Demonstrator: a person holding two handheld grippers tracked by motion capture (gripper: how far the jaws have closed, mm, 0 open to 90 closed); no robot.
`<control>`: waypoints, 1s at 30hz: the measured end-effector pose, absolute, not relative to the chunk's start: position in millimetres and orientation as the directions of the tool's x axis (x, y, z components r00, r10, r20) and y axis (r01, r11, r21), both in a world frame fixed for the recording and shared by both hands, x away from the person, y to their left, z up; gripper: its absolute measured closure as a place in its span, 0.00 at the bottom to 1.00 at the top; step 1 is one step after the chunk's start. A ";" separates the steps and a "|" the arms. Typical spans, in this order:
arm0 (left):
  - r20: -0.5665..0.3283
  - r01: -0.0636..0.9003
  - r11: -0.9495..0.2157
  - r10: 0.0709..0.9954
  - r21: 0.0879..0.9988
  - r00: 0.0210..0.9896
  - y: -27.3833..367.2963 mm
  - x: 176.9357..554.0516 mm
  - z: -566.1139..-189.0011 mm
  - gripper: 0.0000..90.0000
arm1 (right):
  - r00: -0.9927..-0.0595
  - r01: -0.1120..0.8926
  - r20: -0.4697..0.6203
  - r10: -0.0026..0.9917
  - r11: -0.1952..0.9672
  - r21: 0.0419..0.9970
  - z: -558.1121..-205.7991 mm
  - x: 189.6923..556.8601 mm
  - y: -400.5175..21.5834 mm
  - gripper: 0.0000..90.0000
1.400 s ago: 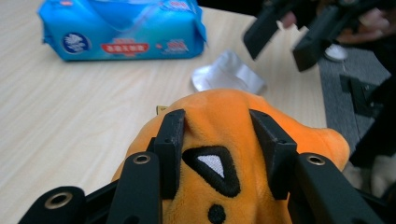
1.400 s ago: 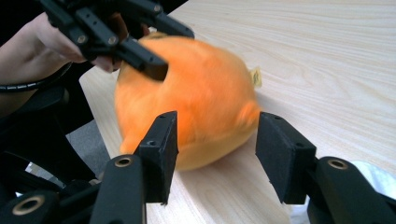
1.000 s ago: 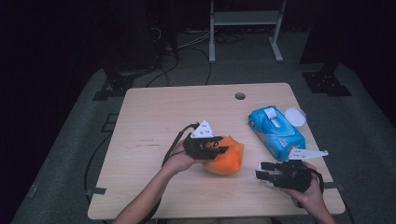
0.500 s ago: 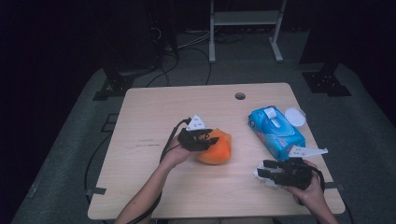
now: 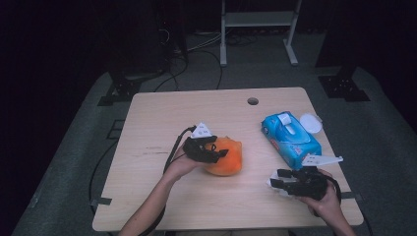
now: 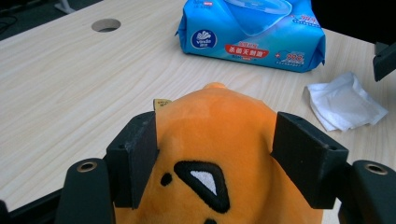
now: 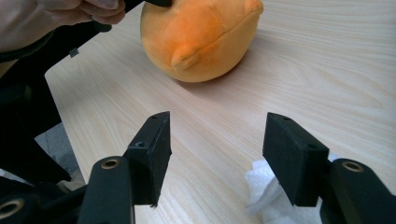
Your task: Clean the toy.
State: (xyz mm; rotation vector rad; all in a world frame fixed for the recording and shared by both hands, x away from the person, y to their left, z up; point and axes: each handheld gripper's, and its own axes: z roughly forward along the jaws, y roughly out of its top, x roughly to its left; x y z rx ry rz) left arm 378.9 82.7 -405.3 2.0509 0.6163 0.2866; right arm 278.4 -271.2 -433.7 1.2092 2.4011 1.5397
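An orange plush toy with a stitched black-and-white eye lies on the wooden table, just left of its middle. My left gripper is shut on the plush toy, one black pad pressing into each side. My right gripper stands open low over the table near the front right edge. Nothing is between its jaws in the right gripper view, and the plush toy sits ahead of them. A crumpled white tissue lies under its right jaw.
A blue pack of wet wipes lies at the right of the table, with a round white lid beside it. A cable hole is at the back. The white tissue rests near the pack.
My left gripper has carried the plush toy a little to the left and away from the person. The right gripper has stayed nearly still and open.
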 end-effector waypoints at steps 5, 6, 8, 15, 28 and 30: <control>-0.049 0.318 -0.428 0.531 0.846 0.846 86.6 376.6 -403.0 0.30 | -0.691 0.588 0.355 0.630 0.203 0.783 -435.2 280.1 -272.6 0.45; -0.053 0.322 -0.425 0.533 0.846 0.844 86.9 376.2 -402.9 0.28 | -0.688 0.591 0.357 0.632 0.202 0.781 -435.6 280.6 -272.7 0.45; -0.055 0.323 -0.428 0.530 0.844 0.846 88.0 375.6 -402.7 0.27 | -0.688 0.592 0.357 0.632 0.204 0.780 -436.5 281.3 -273.1 0.44; -0.064 0.337 -0.423 0.540 0.841 0.839 94.2 372.6 -400.7 0.23 | -0.683 0.594 0.356 0.638 0.202 0.779 -437.1 280.8 -274.9 0.44; -0.075 0.345 -0.408 0.548 0.845 0.833 106.7 365.4 -396.9 0.20 | -0.680 0.598 0.357 0.640 0.203 0.775 -438.2 281.7 -275.8 0.44; -0.073 0.344 -0.408 0.549 0.846 0.833 108.5 363.9 -396.7 0.20 | -0.679 0.599 0.358 0.641 0.201 0.775 -437.9 281.3 -275.9 0.44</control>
